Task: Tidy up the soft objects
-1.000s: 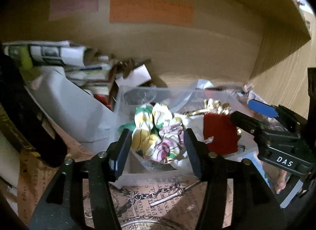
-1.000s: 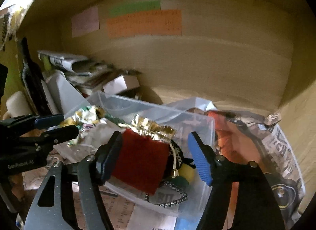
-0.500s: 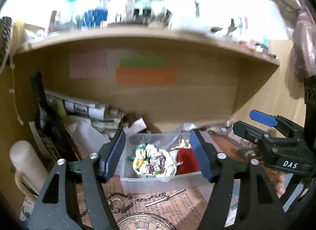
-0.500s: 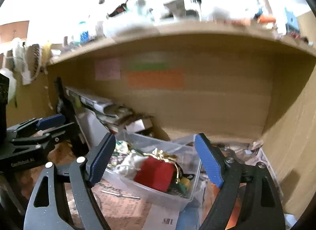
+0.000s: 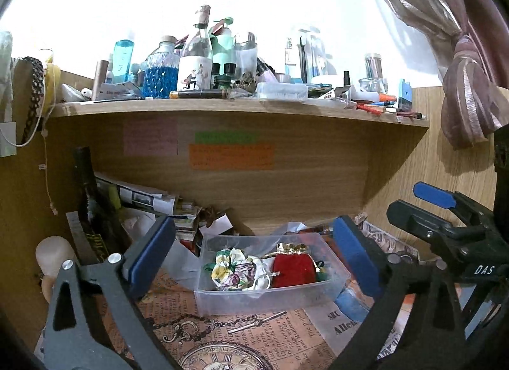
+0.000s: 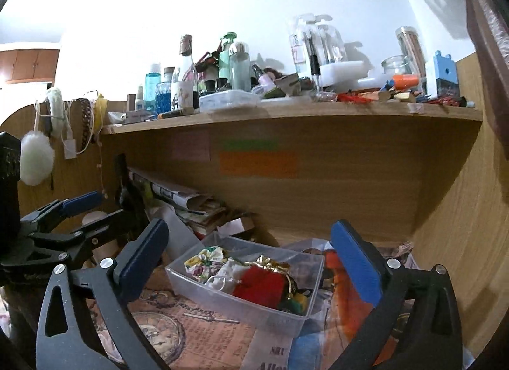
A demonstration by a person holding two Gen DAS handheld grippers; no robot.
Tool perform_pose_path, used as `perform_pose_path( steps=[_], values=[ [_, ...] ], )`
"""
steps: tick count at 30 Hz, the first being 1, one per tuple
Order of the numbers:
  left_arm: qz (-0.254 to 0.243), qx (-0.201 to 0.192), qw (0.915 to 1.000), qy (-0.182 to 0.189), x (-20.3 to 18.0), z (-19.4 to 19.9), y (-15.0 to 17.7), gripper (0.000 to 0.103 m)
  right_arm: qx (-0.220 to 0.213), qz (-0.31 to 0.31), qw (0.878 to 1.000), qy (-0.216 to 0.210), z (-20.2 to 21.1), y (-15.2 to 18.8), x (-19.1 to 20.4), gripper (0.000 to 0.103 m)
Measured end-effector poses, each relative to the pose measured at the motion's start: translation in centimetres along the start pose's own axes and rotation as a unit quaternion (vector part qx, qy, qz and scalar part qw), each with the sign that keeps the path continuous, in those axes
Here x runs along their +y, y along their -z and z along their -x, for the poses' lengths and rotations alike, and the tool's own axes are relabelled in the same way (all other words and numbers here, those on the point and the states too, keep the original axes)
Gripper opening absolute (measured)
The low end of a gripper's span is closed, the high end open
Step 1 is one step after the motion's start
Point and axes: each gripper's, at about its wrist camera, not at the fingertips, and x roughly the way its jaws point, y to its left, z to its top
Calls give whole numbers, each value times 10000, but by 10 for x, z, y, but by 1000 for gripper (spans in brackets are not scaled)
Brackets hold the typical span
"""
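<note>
A clear plastic bin (image 5: 270, 301) stands on the desk under a shelf. In it lie a floral fabric pouch (image 5: 229, 269) and a red velvet pouch with gold trim (image 5: 294, 270). The right wrist view shows the same bin (image 6: 222, 296), the floral pouch (image 6: 203, 258) and the red pouch (image 6: 259, 285). My left gripper (image 5: 253, 225) hangs back from the bin, its jaws opening wide with nothing between them. My right gripper (image 6: 249, 228) is likewise drawn back, its jaws opening and empty. Each gripper shows at the edge of the other's view.
A wooden shelf (image 5: 222, 106) above carries several bottles and jars. Stacked papers and magazines (image 5: 143, 198) fill the left of the recess. A chain with a key (image 5: 254, 322) lies on printed paper before the bin. A curtain (image 5: 461, 90) hangs at the right.
Both grippers have pulled back and up from the bin while their jaws widened. The floral and red pouches, between the jaws a second ago, now lie in the bin. The upper shelf came into view.
</note>
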Motion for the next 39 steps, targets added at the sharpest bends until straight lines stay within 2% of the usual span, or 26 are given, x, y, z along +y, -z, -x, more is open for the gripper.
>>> perform_pose_path(
  steps=[39],
  values=[
    [83, 145, 9999, 13, 13, -10, 5, 103, 73, -116, 9999, -27, 0, 6, 2, 103]
  ],
)
